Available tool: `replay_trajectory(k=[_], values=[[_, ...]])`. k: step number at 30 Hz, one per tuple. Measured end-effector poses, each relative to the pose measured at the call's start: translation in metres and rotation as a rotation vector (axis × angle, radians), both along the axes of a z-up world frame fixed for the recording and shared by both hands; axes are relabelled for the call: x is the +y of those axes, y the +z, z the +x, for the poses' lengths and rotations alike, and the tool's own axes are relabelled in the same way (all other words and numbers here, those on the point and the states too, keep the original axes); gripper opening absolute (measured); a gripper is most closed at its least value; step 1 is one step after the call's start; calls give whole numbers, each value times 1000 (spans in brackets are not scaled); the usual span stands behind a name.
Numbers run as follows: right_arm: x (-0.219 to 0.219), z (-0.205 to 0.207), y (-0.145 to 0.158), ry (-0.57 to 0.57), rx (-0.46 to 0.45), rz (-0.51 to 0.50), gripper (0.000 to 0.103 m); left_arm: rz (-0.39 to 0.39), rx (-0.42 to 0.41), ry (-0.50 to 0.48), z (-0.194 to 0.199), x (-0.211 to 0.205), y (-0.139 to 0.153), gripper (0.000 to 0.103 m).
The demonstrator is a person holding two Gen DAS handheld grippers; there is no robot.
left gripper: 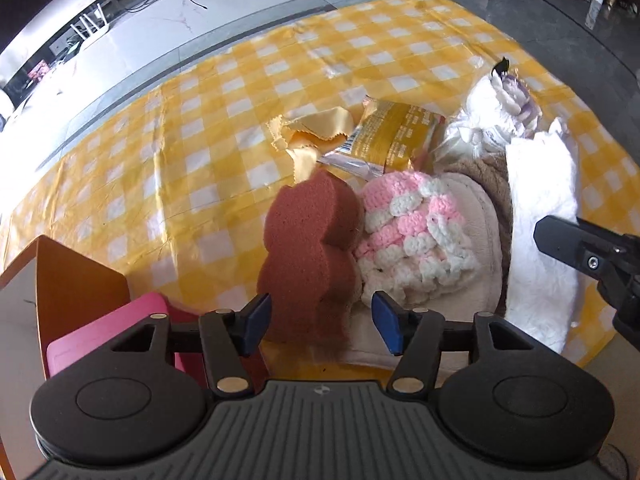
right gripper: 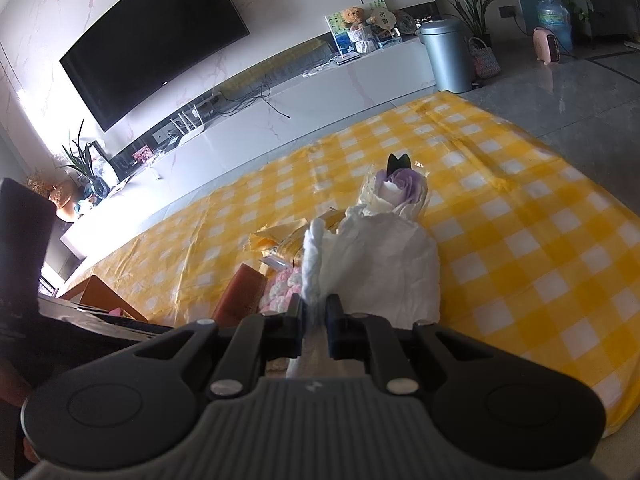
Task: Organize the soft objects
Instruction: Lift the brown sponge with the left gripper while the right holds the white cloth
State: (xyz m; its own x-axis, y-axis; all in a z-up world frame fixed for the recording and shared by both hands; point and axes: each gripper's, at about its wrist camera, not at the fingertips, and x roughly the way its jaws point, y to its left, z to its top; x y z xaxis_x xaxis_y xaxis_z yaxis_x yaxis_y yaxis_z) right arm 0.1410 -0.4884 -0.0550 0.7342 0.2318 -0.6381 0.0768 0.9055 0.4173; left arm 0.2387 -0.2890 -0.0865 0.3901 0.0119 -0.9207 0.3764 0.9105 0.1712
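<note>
A brown figure-shaped sponge stands on the yellow checked cloth. Its lower end is between the blue pads of my left gripper, which is open, with a gap on the right side. Beside the sponge, a pink and white crochet piece lies on a cream plush slipper. My right gripper is shut on a white cloth, lifted at its near edge. One of its fingers shows over that white cloth. The sponge and crochet piece sit left of it.
A gold snack packet, a yellow satin cloth and a wrapped purple-white flower lie behind the pile. A pink box inside an orange one stands at the near left. The table edge falls to a grey floor on the right.
</note>
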Motion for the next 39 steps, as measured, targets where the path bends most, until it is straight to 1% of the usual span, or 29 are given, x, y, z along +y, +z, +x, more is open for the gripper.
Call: replay_trajectory(k=[1, 2, 4, 5, 8, 10, 11, 12, 13, 15, 17, 18, 20, 23, 25, 27, 28, 30, 31, 32, 34, 35, 37, 39], values=[[0, 0, 0, 1, 2, 1, 11, 21, 1, -7, 3, -3, -6, 68], [1, 1, -1, 3, 5, 0, 11, 54, -19, -21, 6, -7, -11, 69], [2, 1, -1, 8, 7, -4, 11, 134, -50, -40, 10, -16, -21, 73], [3, 1, -1, 10, 6, -6, 11, 161, -45, -46, 13, -20, -27, 75], [3, 1, -1, 12, 3, -7, 12, 206, -9, -13, 25, -22, -44, 75], [2, 1, -1, 7, 3, -4, 12, 225, -18, -13, 26, -21, -50, 76], [2, 1, -2, 6, 3, -3, 12, 223, -27, -15, 25, -20, -50, 72], [1, 1, -2, 5, 4, -2, 12, 201, -30, -4, 24, -18, -47, 58], [1, 2, -3, 4, 6, -1, 12, 176, -39, 18, 20, -15, -41, 53], [0, 1, -3, 4, 7, 0, 12, 144, -61, 14, 10, -13, -25, 28], [0, 1, -3, 7, 5, 0, 12, 150, -105, -1, -4, -14, -6, 17], [0, 1, -3, 6, 4, -1, 12, 136, -117, -12, -10, -12, 3, 14], [1, 1, -2, 6, 2, -4, 12, 64, -133, -42, -21, -5, 24, 8], [2, 0, -1, 3, 3, -10, 12, -10, -180, -63, -31, 7, 48, 0], [4, 0, 0, 2, 4, -20, 12, -45, -198, -74, -35, 12, 60, 0], [6, 0, 1, 7, 4, -26, 12, -107, -199, -72, -37, 18, 70, 0], [7, 0, 1, 8, 4, -27, 12, -120, -194, -76, -37, 20, 72, 0], [7, 0, 0, 6, 9, -31, 12, -90, -182, -118, -41, 17, 67, 0], [8, 1, 1, 5, 11, -33, 12, -57, -167, -145, -41, 13, 61, 1], [8, 1, 1, 6, 11, -34, 12, -26, -144, -160, -42, 10, 53, 3], [10, 1, 1, 12, 11, -40, 12, 18, -95, -151, -43, 5, 36, 9], [10, 1, 1, 14, 11, -43, 12, 28, -86, -146, -45, 2, 29, 10], [11, 2, 0, 17, 15, -47, 13, 60, -73, -174, -50, -5, 16, 18], [11, 3, -1, 16, 21, -50, 13, 116, -65, -207, -55, -15, 3, 36]])
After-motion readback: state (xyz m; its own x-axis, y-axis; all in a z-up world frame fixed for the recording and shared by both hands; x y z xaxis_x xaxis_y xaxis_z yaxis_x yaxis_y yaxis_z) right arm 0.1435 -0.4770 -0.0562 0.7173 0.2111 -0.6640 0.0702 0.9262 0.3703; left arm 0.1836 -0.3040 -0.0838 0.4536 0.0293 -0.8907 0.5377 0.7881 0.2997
